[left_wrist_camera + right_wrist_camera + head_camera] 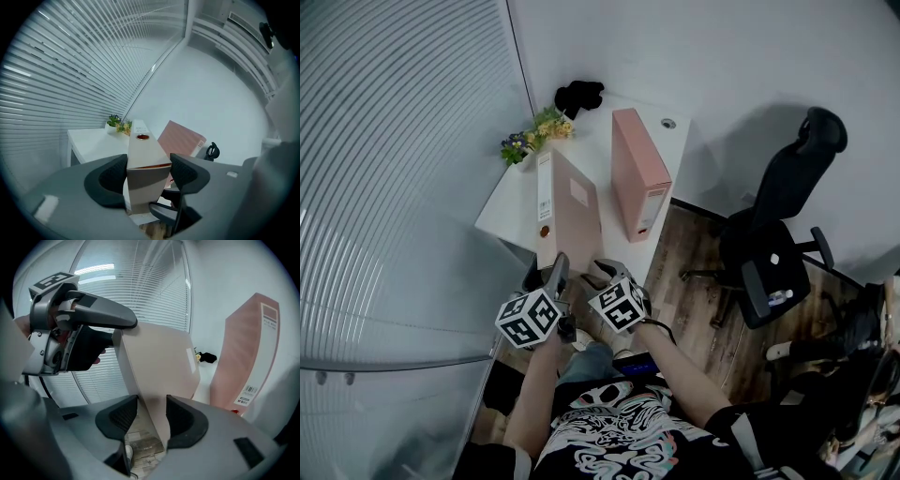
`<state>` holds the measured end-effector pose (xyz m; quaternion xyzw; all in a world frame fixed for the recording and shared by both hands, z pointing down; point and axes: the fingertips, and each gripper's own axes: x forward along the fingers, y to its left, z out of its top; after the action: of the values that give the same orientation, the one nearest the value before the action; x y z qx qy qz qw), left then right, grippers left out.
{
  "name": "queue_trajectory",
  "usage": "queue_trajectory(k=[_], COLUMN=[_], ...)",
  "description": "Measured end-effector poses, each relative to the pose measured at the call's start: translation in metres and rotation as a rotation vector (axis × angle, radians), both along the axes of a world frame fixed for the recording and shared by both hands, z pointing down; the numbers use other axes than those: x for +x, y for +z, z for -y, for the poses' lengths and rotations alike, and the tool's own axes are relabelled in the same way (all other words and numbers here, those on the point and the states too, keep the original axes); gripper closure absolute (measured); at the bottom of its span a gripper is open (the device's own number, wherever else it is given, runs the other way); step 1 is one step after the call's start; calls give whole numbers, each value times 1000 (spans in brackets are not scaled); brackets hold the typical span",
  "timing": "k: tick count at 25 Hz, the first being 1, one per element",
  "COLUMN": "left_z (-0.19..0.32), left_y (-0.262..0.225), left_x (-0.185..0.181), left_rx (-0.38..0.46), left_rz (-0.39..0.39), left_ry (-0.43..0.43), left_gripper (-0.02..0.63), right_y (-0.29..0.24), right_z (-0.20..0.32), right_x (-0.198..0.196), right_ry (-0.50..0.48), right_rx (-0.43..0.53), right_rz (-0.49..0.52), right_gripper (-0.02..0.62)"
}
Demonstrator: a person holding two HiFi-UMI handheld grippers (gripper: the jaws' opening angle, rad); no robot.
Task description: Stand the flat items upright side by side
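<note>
**Head view:** The tilted box file [572,211] sat toward the tabletop's [511,211] left edge, with its near end overhanging the front edge. The upright box file [637,173] stood by the right edge, apart from it. The left claw [560,262] and right claw [605,270] both met the tilted file's near end, evidently to share its weight while it was stood up.

**Left gripper view:** The left claw [149,173] was closed across the spine, its pads pressing both covers.

**Right gripper view:** The right claw [152,416], roughly half open, clamped the file's lower near corner, probably to steady the base against slipping.
</note>
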<state>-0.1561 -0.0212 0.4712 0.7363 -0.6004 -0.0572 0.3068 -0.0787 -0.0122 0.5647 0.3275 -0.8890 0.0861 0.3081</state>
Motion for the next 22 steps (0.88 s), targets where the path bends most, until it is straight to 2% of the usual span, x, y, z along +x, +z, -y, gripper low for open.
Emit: queue_trajectory(k=[5, 10, 19, 20, 22], left_z=[2, 3, 7, 7, 8], left_y=[-6, -14, -22, -23, -24], left_x=[14, 30, 58, 61, 65], left_rx=[12, 30, 50, 54, 58], left_rz=[4, -24, 2, -3, -10], left_ry=[41, 86, 162, 175, 185], left_gripper=[322, 340, 337, 344, 421], right_y=[-1, 0, 0, 1, 2], right_z=[5, 8, 13, 13, 15], right_x=[9, 19, 36, 38, 43], right_ry=[46, 75, 104, 108, 118], right_rx=[-7, -5, -7, -9, -12], right_rz=[4, -7, -7, -6, -4], right_gripper=[423, 426, 425, 426, 434])
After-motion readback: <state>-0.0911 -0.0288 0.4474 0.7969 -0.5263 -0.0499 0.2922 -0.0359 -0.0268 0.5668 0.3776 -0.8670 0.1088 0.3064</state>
